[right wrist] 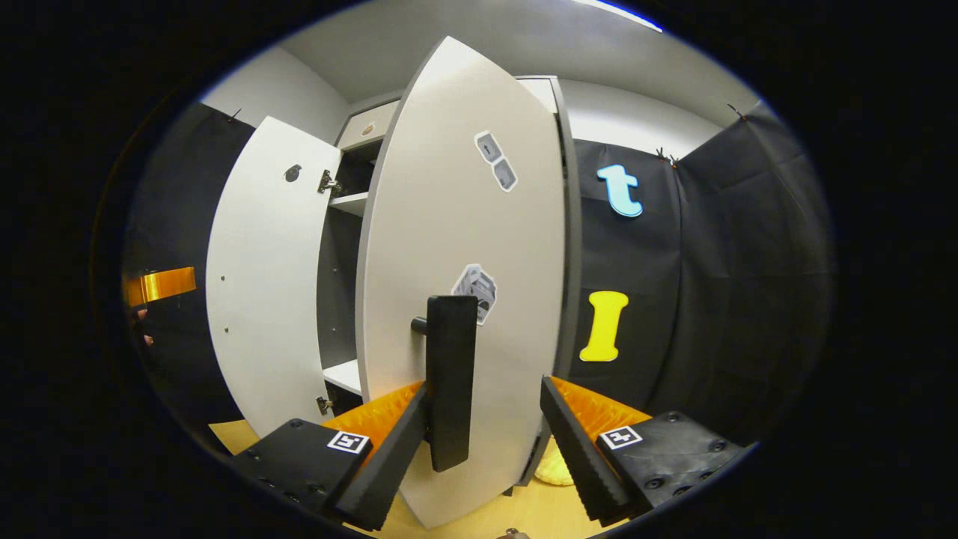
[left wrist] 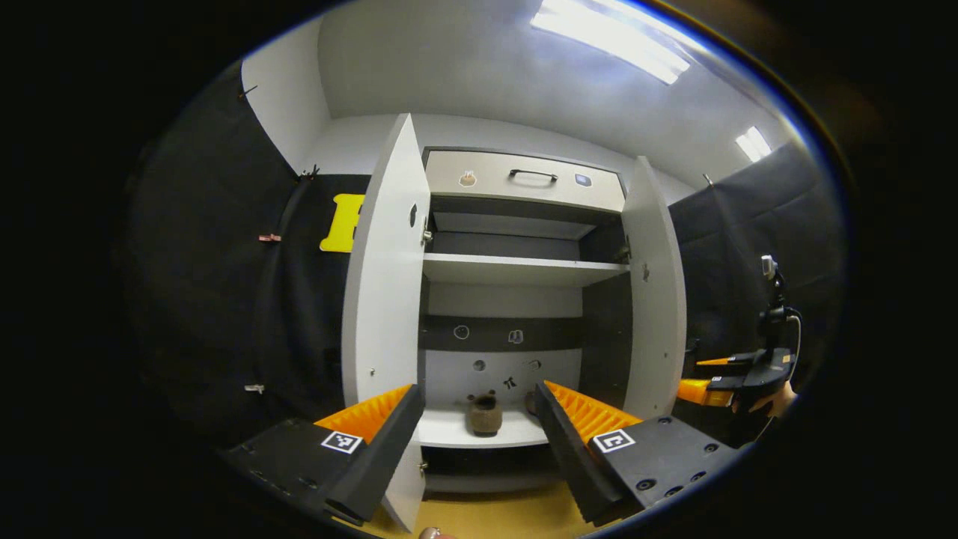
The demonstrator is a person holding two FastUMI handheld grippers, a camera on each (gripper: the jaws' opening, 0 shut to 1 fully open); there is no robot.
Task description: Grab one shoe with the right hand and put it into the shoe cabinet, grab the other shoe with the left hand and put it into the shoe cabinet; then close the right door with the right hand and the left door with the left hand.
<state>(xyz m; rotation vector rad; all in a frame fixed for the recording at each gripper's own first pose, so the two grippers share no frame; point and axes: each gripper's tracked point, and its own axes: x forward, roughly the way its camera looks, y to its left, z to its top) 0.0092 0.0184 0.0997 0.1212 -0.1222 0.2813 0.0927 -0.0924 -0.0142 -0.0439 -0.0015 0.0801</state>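
The white shoe cabinet (left wrist: 524,180) stands with both doors swung out. On its bottom shelf (left wrist: 449,432) sits a brown shoe (left wrist: 485,414); a second shoe (left wrist: 529,403) peeks out beside it, mostly hidden by my finger. My left gripper (left wrist: 477,389) hovers open in front of that shelf, holding nothing. My right gripper (right wrist: 485,385) is open at the outer face of the right door (right wrist: 464,247). The door's black handle (right wrist: 451,382) stands between the jaws, close against the left finger. The left gripper view also shows the right gripper (left wrist: 703,376) beyond the right door (left wrist: 655,292).
The left door (left wrist: 385,262) (right wrist: 262,284) juts out towards me. The upper shelf (left wrist: 516,269) and the drawer (left wrist: 531,178) are above. Black cloth walls flank the cabinet on both sides. The floor (left wrist: 494,516) is yellow; a pale object (right wrist: 554,468) lies by the right door's lower corner.
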